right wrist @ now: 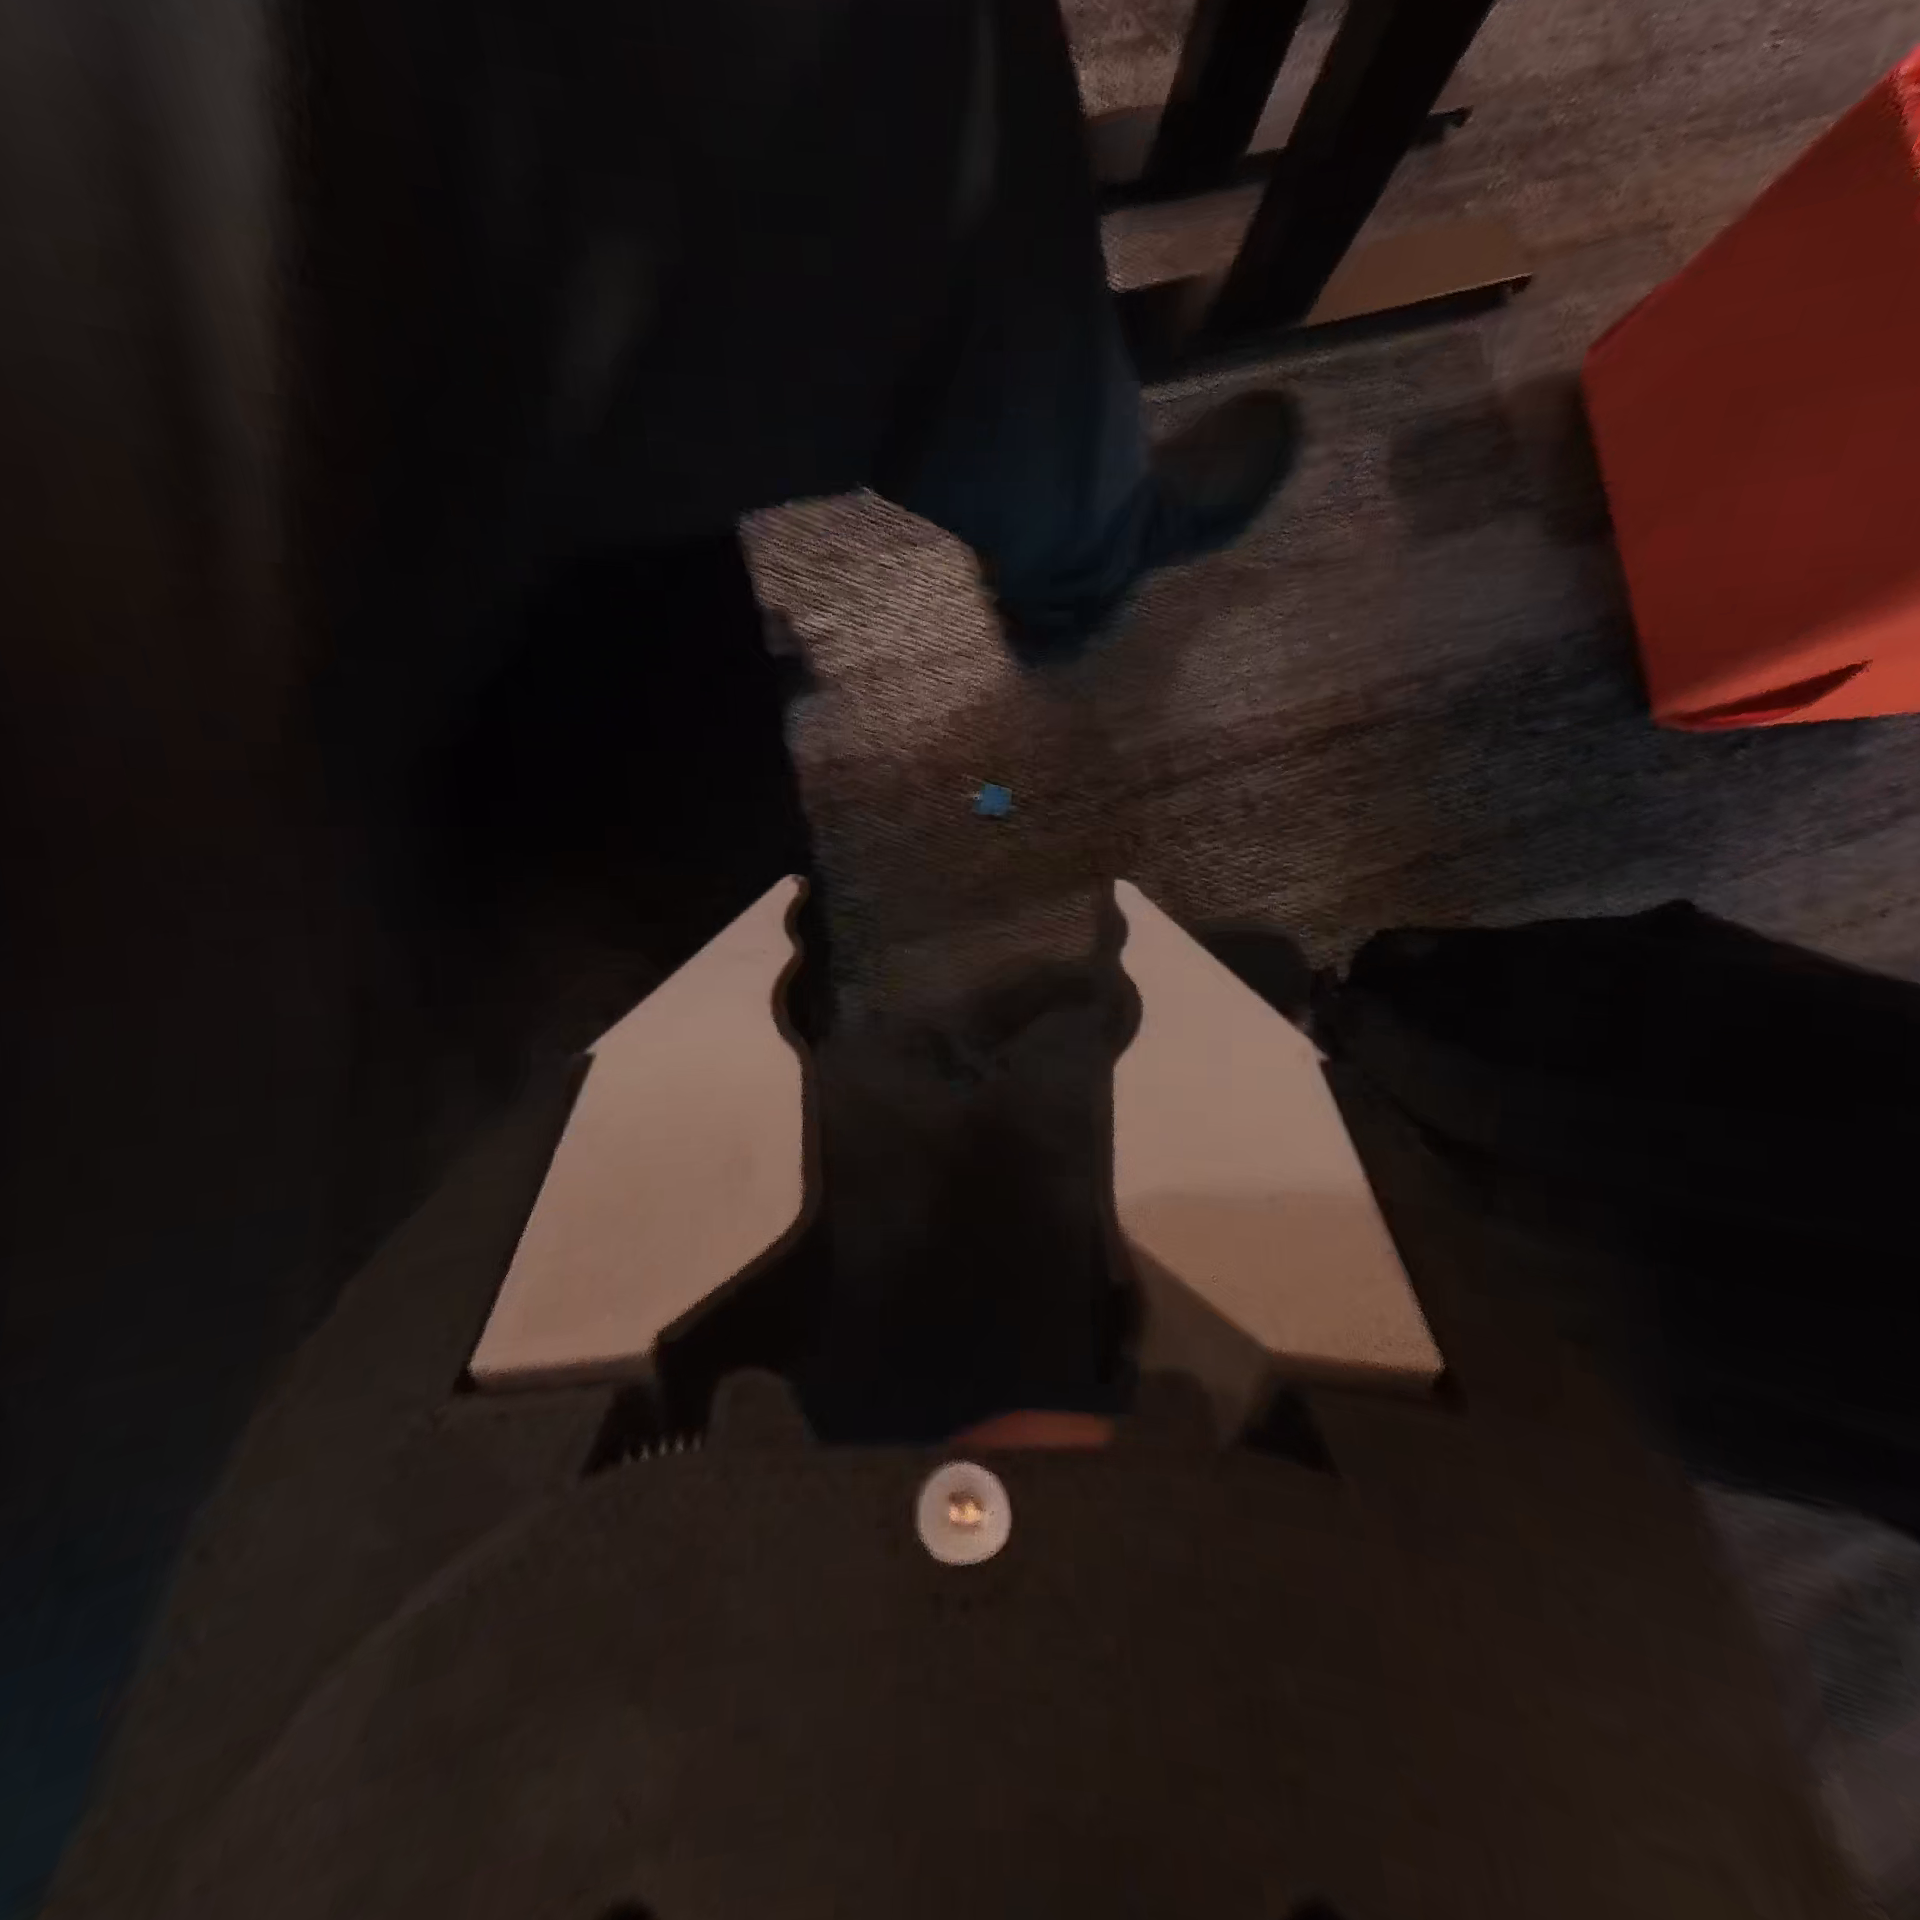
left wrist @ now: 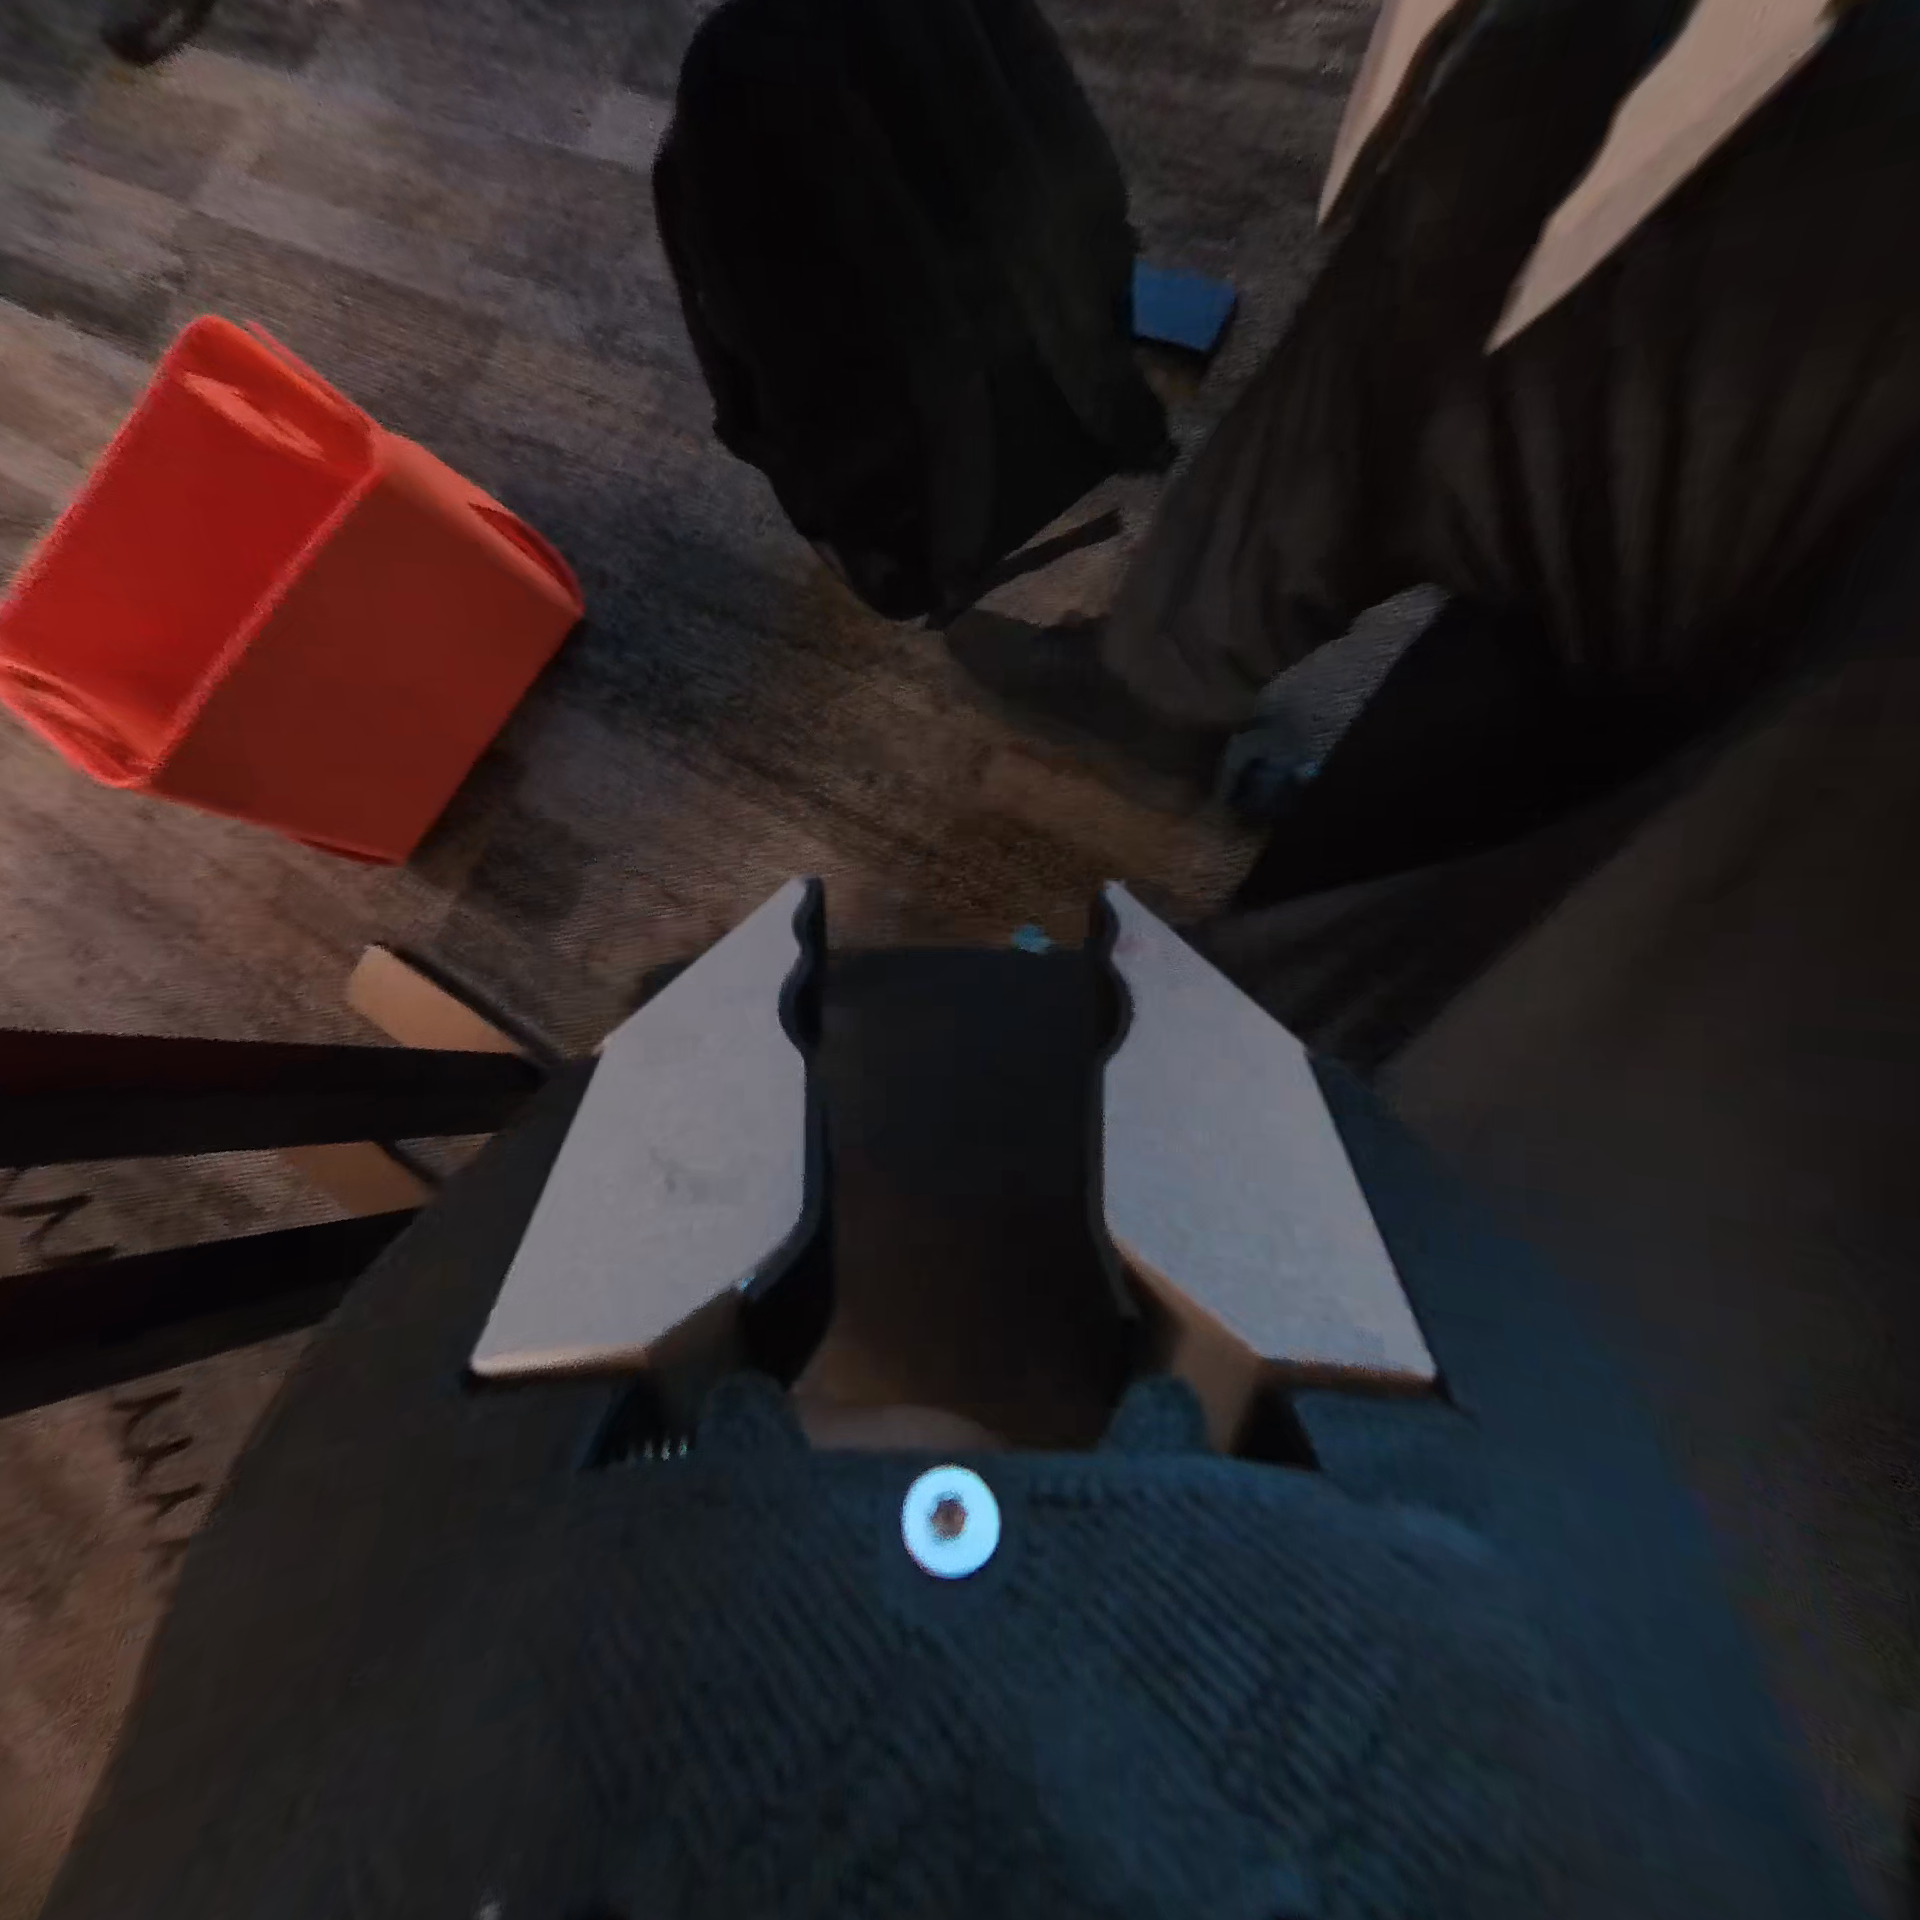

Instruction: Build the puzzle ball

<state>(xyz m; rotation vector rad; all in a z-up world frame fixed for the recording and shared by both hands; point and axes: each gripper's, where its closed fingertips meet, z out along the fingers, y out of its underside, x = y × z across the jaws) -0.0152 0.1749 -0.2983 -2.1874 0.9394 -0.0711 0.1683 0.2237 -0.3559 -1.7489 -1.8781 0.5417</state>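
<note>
No puzzle ball or puzzle pieces that I can recognise show in either view. Both grippers point down at a grey carpet. My left gripper [left wrist: 956, 920] is open with nothing between its fingers. My right gripper [right wrist: 961, 909] is open and empty too. A tiny blue bit [left wrist: 1031, 940] lies on the carpet just past the left fingertips, and it also shows in the right wrist view [right wrist: 992, 800] ahead of the right fingertips. Both views are blurred and dim.
A red box [left wrist: 281, 613] stands on the carpet at the left, and at the right edge in the right wrist view [right wrist: 1787, 447]. A black bag [left wrist: 904, 291], a flat blue object [left wrist: 1184, 307], a person's dark trouser legs [left wrist: 1558, 520], a shoe [right wrist: 1216, 457] and black table legs [right wrist: 1299, 156] are around. My right fingertips sit around 20 centimeters from my left ones.
</note>
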